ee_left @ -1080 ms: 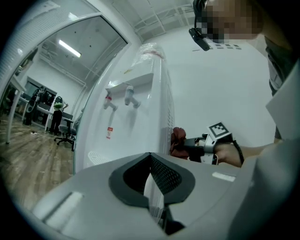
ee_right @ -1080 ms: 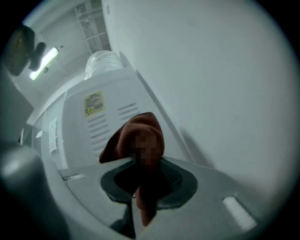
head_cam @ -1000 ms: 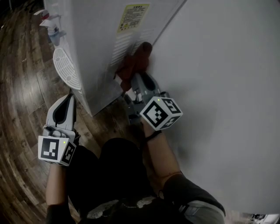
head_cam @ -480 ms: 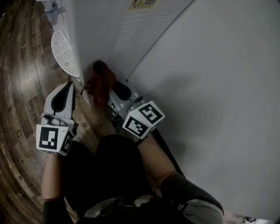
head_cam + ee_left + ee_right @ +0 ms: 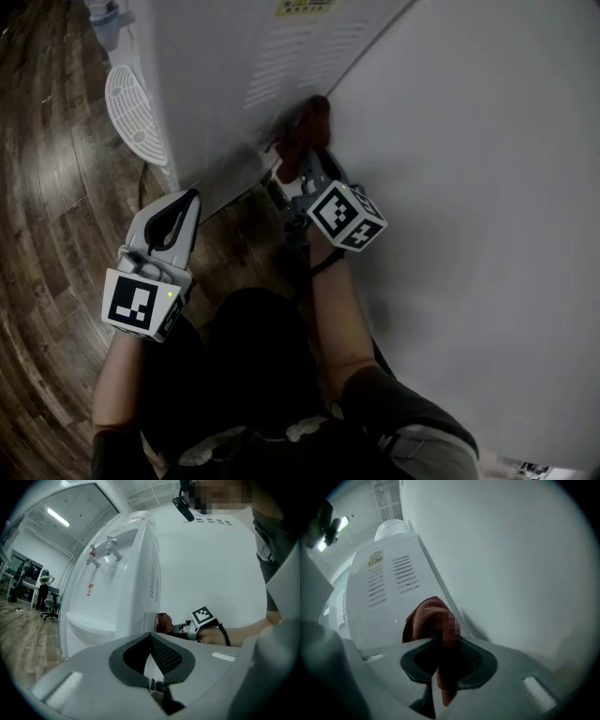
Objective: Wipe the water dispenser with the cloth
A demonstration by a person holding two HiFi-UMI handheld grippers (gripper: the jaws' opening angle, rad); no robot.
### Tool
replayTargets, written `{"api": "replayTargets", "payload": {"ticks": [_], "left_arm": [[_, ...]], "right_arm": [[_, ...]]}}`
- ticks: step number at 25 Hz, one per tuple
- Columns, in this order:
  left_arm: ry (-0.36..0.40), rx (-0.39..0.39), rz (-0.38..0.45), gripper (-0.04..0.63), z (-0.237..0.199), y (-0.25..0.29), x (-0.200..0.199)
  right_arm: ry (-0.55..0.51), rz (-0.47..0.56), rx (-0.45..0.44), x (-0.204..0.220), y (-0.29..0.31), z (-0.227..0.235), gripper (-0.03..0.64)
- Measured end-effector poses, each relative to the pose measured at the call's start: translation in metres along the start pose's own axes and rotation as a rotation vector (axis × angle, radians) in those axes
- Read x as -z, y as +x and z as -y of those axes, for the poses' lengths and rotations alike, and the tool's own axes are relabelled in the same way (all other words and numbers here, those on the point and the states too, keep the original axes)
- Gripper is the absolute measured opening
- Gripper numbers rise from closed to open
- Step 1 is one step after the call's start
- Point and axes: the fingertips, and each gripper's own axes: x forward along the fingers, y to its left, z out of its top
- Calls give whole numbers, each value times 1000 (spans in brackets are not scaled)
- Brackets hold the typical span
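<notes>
The tall white plastic water dispenser [image 5: 216, 84] stands close against the plain pale wall [image 5: 469, 187]. The narrow wedge between them is filled by the right claw [image 5: 302, 169] and its rust-brown cloth [image 5: 305, 127]. The dark wooden plank floor [image 5: 56, 187] lies open left of the dispenser, where the left claw [image 5: 176, 217] hangs.

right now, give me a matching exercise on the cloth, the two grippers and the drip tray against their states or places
1 cloth
2 left gripper
3 right gripper
4 drip tray

a shut, empty, off the water dispenser
b clamped on the cloth
c reddish-brown, against the dispenser's vented panel
d white grille at the dispenser's front

Pairs: 1-c, 2-a, 3-b, 4-d
</notes>
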Motion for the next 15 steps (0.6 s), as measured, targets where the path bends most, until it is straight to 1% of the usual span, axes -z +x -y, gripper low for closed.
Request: {"api": "replayTargets", "payload": {"ticks": [1, 2, 3, 5, 7, 9, 11, 13, 15], "left_arm": [[-10, -1, -5, 18, -1, -1, 1], [-16, -10, -7, 20, -3, -3, 2], [-19, -27, -7, 20, -9, -7, 2], [-12, -73, -17, 20, -25, -17, 4], [0, -111, -48, 20, -44, -29, 16], [3, -145, -73, 20, -65, -38, 34], [-4, -174, -107, 20, -79, -41, 50], [-5, -179, -134, 20, -84, -39, 63], [9, -160, -152, 19, -82, -34, 74]], "right_arm": [[1, -2, 7, 1, -1, 2, 63], [-6, -2, -9, 4, -2, -2, 63], [-28, 1, -51, 8, -5, -12, 63], [-116, -6, -192, 22, -15, -47, 63], [-204, -60, -346, 51, -25, -85, 63], [-239, -149, -475, 89, -34, -114, 63], [-264, -220, -576, 121, -40, -134, 63], [-298, -263, -623, 145, -41, -143, 63], [-284, -265, -601, 154, -34, -137, 63]]}}
